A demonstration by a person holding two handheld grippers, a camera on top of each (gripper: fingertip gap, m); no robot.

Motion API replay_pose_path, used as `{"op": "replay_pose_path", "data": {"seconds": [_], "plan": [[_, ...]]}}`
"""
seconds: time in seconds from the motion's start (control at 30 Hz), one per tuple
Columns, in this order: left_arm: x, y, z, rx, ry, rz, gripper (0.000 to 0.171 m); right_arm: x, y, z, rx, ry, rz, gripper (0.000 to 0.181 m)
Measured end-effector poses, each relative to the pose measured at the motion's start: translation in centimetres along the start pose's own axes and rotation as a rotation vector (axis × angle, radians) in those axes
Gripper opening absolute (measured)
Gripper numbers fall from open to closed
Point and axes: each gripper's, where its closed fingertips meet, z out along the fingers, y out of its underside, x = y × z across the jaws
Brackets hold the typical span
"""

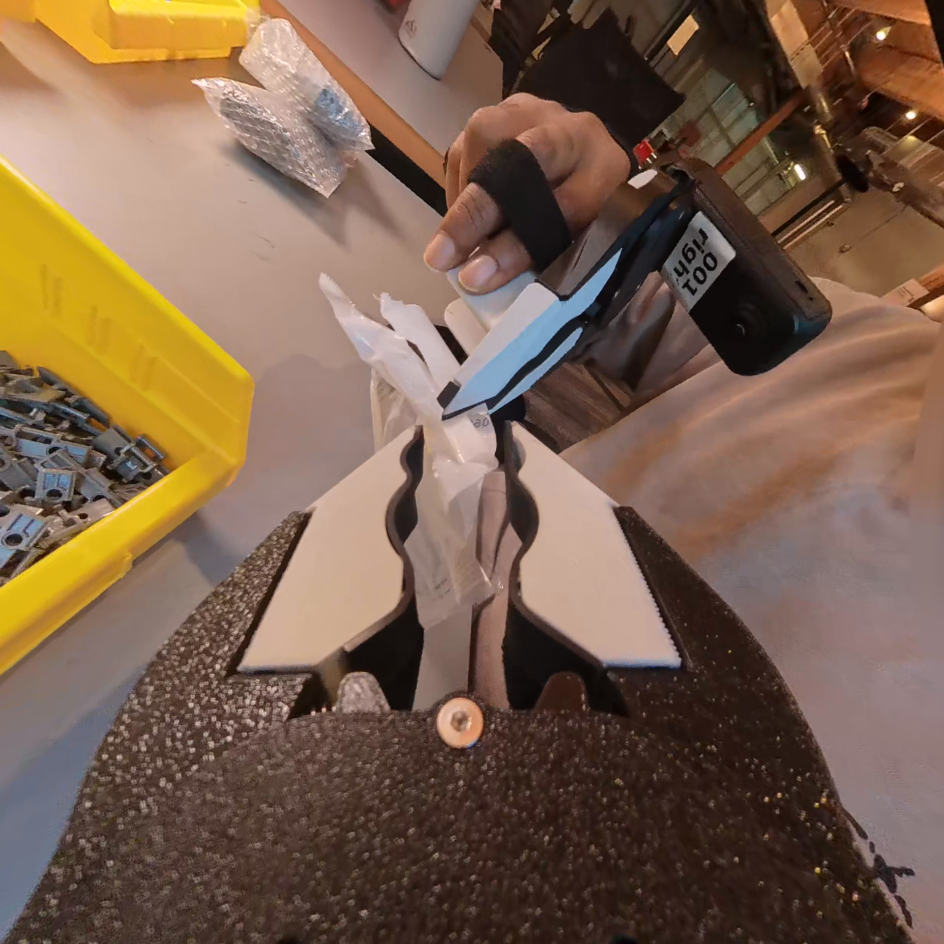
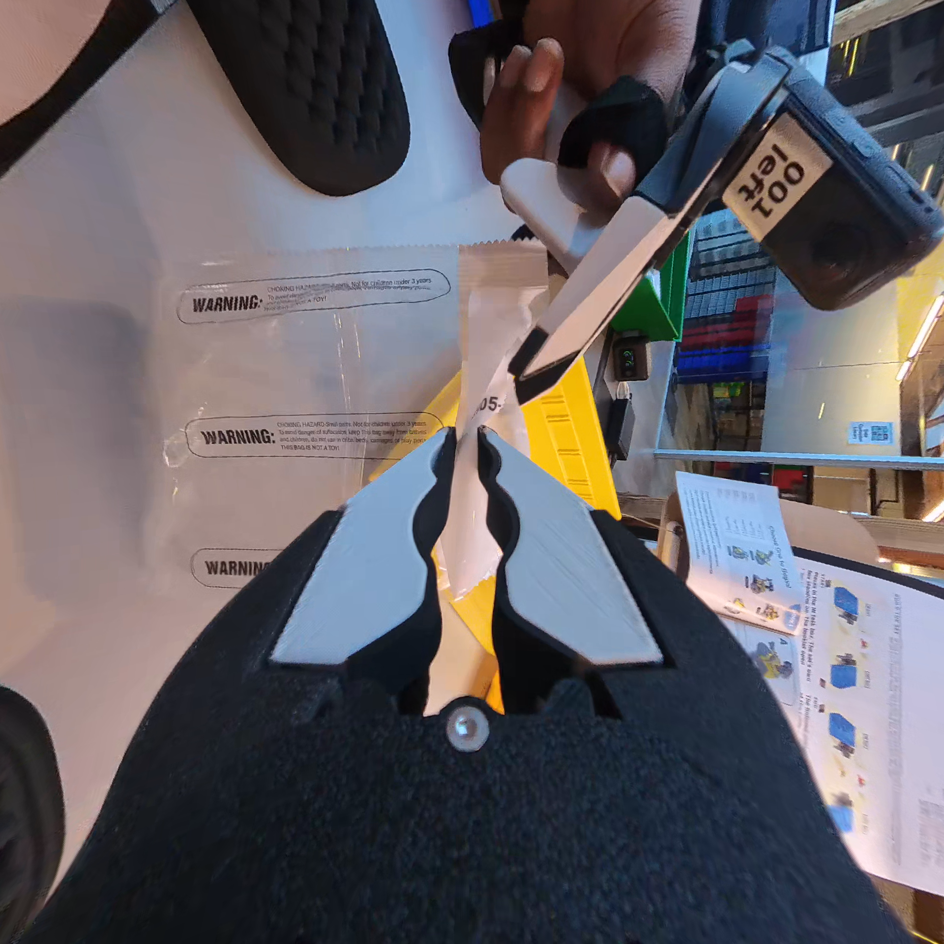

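We see a grey counter point(image 1: 204, 245) carrying a yellow bin point(image 1: 168, 388) of grey parts point(image 1: 56, 475); wrapped bundles point(image 1: 291, 117) lie well apart. Both grippers meet on one clear bag point(image 1: 444, 505). Left gripper point(image 1: 462, 434): jaws narrow, clamping the bag. Right gripper point(image 2: 466, 434): jaws narrow, pinching it too.

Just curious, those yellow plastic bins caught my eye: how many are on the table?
2: one bin of grey parts at left beside the grippers, another bin at the table's far end. More may be hidden.
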Motion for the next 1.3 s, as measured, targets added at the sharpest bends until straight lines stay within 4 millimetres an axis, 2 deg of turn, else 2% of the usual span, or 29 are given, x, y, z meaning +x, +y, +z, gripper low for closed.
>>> {"op": "replay_pose_path", "data": {"seconds": [0.07, 0.1, 0.13, 0.27, 0.47, 0.53, 0.6, 0.7, 0.77, 0.87, 0.93, 1.03, 1.13, 1.23, 1.3], "plan": [[-0.2, -0.1, 0.3, -0.009, -0.016, 0.011, 0.016, -0.1, 0.0, 0.2, -0.016, 0.007, -0.045, 0.007], [-0.3, 0.0, 0.3, -0.023, -0.021, 0.021, 0.003, -0.2, 0.1, 0.2, -0.024, 0.005, -0.057, 0.007], [-0.5, 0.0, 0.2, -0.03, -0.033, 0.032, 0.0, -0.3, 0.1, 0.2, -0.025, 0.002, -0.062, 0.008], [-1.3, -0.3, -0.2, -0.048, -0.095, 0.062, 0.0, -0.7, -0.4, -0.3, 0.013, -0.027, -0.037, 0.011], [-4.3, -1.0, -1.4, -0.154, -0.422, 0.334, 0.0, -1.2, -1.6, -1.4, 0.108, -0.126, 0.081, 0.007], [-4.6, -1.4, -1.6, -0.167, -0.469, 0.382, 0.0, -2.0, -1.6, -1.7, 0.113, -0.192, 0.115, 0.005], [-5.0, -1.7, -1.8, -0.18, -0.507, 0.416, 0.0, -3.6, -1.4, -2.0, 0.102, -0.31, 0.16, 0.005], [-4.5, -1.7, -1.4, -0.204, -0.504, 0.448, 0.0, -5.6, -0.7, -2.8, 0.048, -0.483, 0.242, 0.016], [-4.1, -1.7, -1.0, -0.219, -0.504, 0.476, 0.0, -6.3, -0.7, -3.8, 0.029, -0.586, 0.292, 0.02], [-3.0, -2.3, -0.2, -0.224, -0.495, 0.516, 0.0, -5.3, -1.1, -4.9, 0.035, -0.659, 0.351, 0.033], [-2.0, -2.9, 0.4, -0.218, -0.455, 0.515, 0.0, -3.1, -1.2, -4.5, 0.038, -0.601, 0.357, 0.051], [-0.4, -3.9, 1.3, -0.197, -0.373, 0.486, 0.0, -0.7, -1.2, -3.3, 0.009, -0.515, 0.311, 0.062], [0.6, -5.0, 1.6, -0.164, -0.302, 0.44, 0.0, -1.1, -1.1, -2.5, -0.064, -0.533, 0.238, 0.05], [0.1, -6.0, 1.0, -0.142, -0.333, 0.449, 0.0, -3.0, 0.6, -2.2, -0.194, -0.604, 0.162, 0.018], [-0.8, -6.5, 0.3, -0.138, -0.395, 0.477, 0.0, -4.4, 0.2, -2.6, -0.17, -0.677, 0.176, 0.005]]}}
